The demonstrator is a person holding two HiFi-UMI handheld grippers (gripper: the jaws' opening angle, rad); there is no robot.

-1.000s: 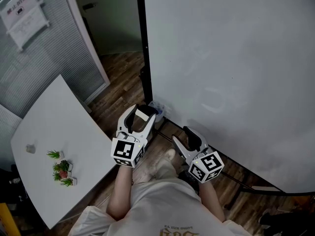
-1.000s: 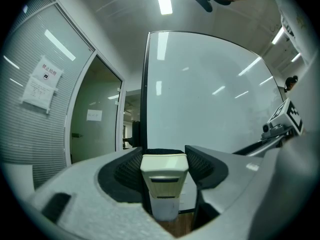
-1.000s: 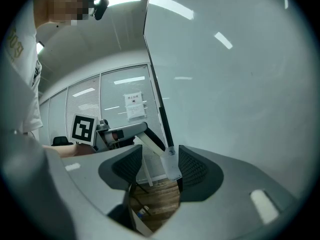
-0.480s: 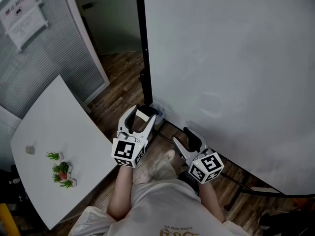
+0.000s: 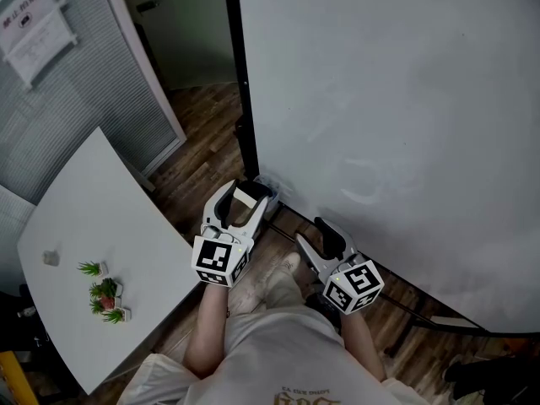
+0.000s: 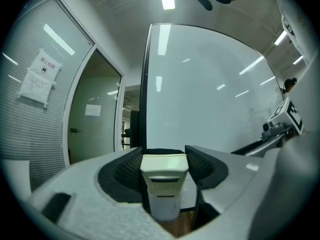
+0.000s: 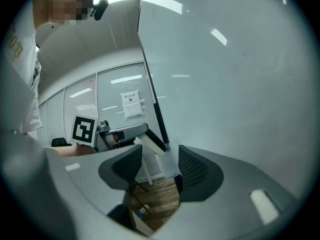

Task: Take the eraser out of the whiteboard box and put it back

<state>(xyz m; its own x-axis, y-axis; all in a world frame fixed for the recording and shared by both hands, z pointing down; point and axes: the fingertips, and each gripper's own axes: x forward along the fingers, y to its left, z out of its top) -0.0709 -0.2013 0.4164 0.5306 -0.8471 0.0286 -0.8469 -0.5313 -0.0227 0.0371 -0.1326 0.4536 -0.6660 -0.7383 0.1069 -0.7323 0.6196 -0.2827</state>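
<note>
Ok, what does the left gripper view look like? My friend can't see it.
The left tool grips a cream eraser between its dark jaws. Ahead stands a big whiteboard with ceiling lights reflected on it, and a doorway to its left.

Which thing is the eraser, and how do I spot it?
Find the big whiteboard and follow its black post down toward the floor. There the left gripper clamps the eraser: a pale cream block, the only light thing between the dark pads.
</note>
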